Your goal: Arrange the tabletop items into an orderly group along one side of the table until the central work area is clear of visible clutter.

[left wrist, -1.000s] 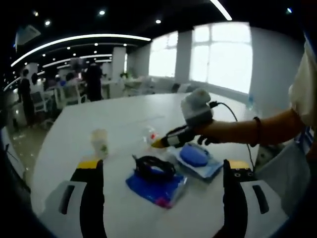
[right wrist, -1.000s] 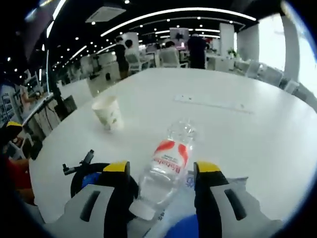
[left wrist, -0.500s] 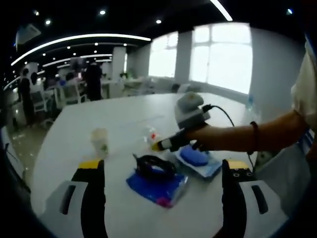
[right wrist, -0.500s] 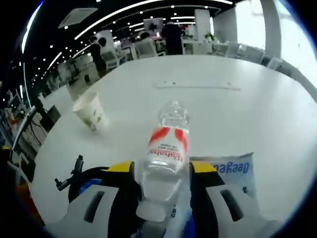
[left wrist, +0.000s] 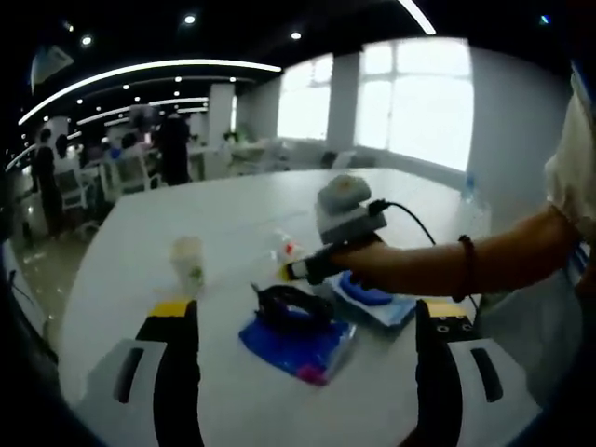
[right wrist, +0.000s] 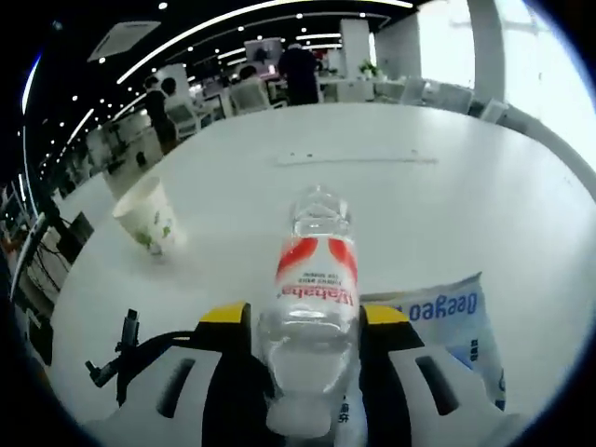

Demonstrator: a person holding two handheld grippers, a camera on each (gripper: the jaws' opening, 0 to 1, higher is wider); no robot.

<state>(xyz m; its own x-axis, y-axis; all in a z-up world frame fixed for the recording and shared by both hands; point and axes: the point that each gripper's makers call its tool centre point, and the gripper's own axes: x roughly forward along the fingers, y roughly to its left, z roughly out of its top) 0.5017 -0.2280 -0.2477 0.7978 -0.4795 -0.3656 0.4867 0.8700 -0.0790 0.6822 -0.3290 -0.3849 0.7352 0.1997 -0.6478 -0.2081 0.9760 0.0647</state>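
Right gripper (right wrist: 304, 349): jaws seen on either side of a clear plastic bottle (right wrist: 310, 303) with a red-and-white label. The bottle lies between the jaws, cap end toward the camera, and looks clamped; both jaw faces appear pressed to its sides. Whether it is lifted off the desk (right wrist: 466, 196) cannot be told.

Left gripper (left wrist: 303, 349): jaws spread wide, nothing between them, held back from the near edge of the desk.

Other items noted. A paper cup (right wrist: 146, 216) stands upright well apart from the bottle, toward the far left of the desk in the right gripper view. A black cable coil (left wrist: 293, 305) rests on a blue packet (left wrist: 298, 342) near the desk's near edge. Just beside it, a second pouch with printed lettering (right wrist: 438, 317) lies flat, with a blue object (left wrist: 365, 294) on it, partly hidden by the person's forearm (left wrist: 438, 270).

Risks judged from here:
- The bottle is thin-walled and looks empty; a hard squeeze could buckle it, and a light one could let it slip or roll out.
- The grip sits near the cap end, so the long free end may swing and strike the cup, tipping it.
- The pouch edge lies right by the jaw; it could be dragged along.
- The cable coil could snag the jaw when the bottle is moved across.
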